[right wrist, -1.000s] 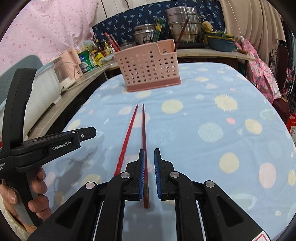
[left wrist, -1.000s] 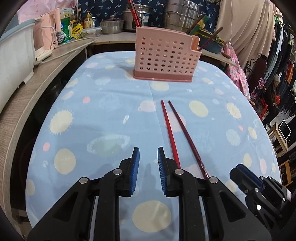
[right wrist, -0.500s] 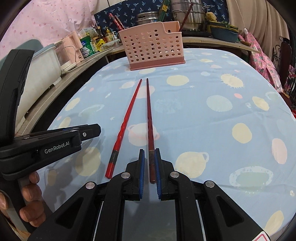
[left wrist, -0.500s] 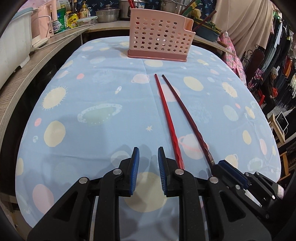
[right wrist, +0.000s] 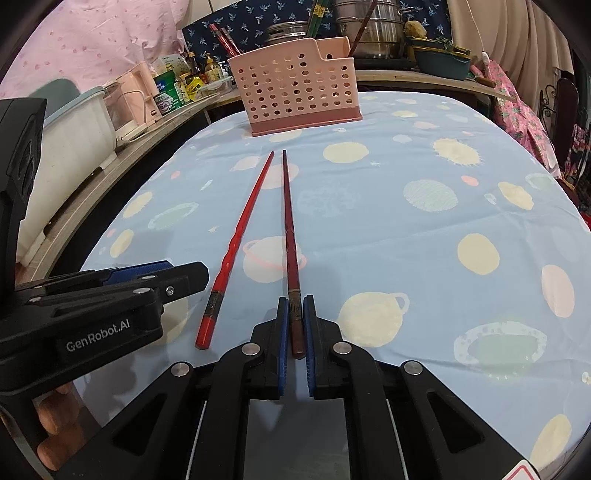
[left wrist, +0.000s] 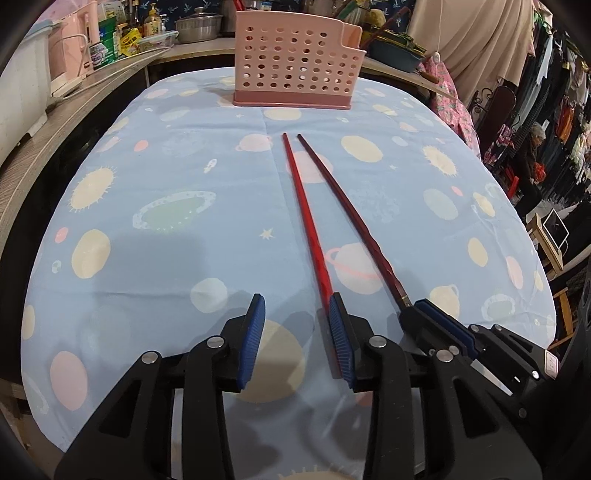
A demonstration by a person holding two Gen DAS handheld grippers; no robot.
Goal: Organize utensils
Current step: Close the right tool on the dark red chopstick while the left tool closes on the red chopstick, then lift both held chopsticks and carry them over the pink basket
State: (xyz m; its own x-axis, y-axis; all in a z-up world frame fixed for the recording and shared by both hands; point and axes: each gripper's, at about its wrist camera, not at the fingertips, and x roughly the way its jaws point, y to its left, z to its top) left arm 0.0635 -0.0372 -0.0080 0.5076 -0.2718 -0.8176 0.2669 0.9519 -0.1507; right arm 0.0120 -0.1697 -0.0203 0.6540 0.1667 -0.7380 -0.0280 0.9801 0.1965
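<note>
Two chopsticks lie side by side on the blue planet-print tablecloth (left wrist: 177,177), pointing at a pink perforated utensil basket (left wrist: 295,59) at the far end. The bright red chopstick (left wrist: 308,218) lies left of the dark red chopstick (left wrist: 354,218). My left gripper (left wrist: 297,306) is open, its right finger beside the bright red chopstick's near end. My right gripper (right wrist: 294,306) is shut on the dark red chopstick (right wrist: 288,221) at its near end. The bright red one (right wrist: 240,240) and the basket (right wrist: 295,92) show in the right wrist view, the left gripper (right wrist: 159,273) at its left.
A wooden counter (left wrist: 55,122) runs along the left with a white tub, bottles and jars. Steel pots (right wrist: 369,33) and a bowl stand behind the basket. Clothes racks and a person (left wrist: 532,162) are off the table's right edge.
My left gripper has opened wider and sits beside the bright red chopstick's end. My right gripper has slid back to the dark red chopstick's near end and stays closed on it.
</note>
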